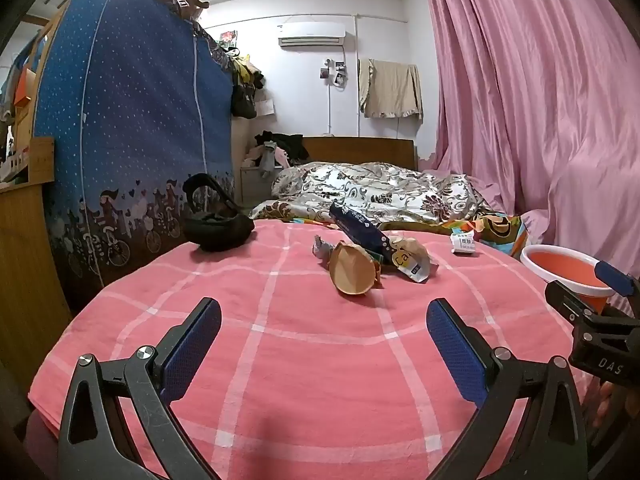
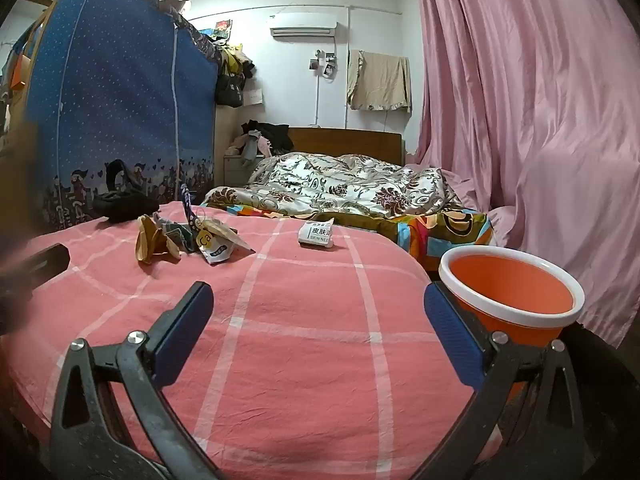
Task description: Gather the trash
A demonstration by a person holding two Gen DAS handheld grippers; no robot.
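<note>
Trash lay in a loose heap on the pink checked sheet [image 1: 280, 360] of the bed, ahead of both claws. Nearest the cameras, the left claw [image 1: 323, 346] hovered over the sheet with its blue-padded fingers spread wide and nothing between them. The right claw [image 2: 319, 334] hung likewise released and empty over the same sheet, and it showed at the right edge of the left wrist view. Just to the right of the right claw, off the bed's edge, stood an orange bucket [image 2: 512, 312] with a white rim, its mouth open upward. Farther in, the heap held a crumpled brown paper cup [image 1: 354, 268] lying on its side, touching a dark blue wrapper [image 1: 358, 228] that stood tilted behind it and a tan snack packet [image 1: 412, 258] on the right. A small white packet [image 2: 317, 234] with printed text lay apart from the heap, to its right. A black bag [image 1: 218, 230] with a looped handle sat at the far left of the sheet. Beyond the sheet lay a rumpled floral quilt [image 1: 376, 192], with a blue dotted wardrobe [image 1: 132, 120] to the left and a pink curtain [image 1: 532, 100] to the right.
</note>
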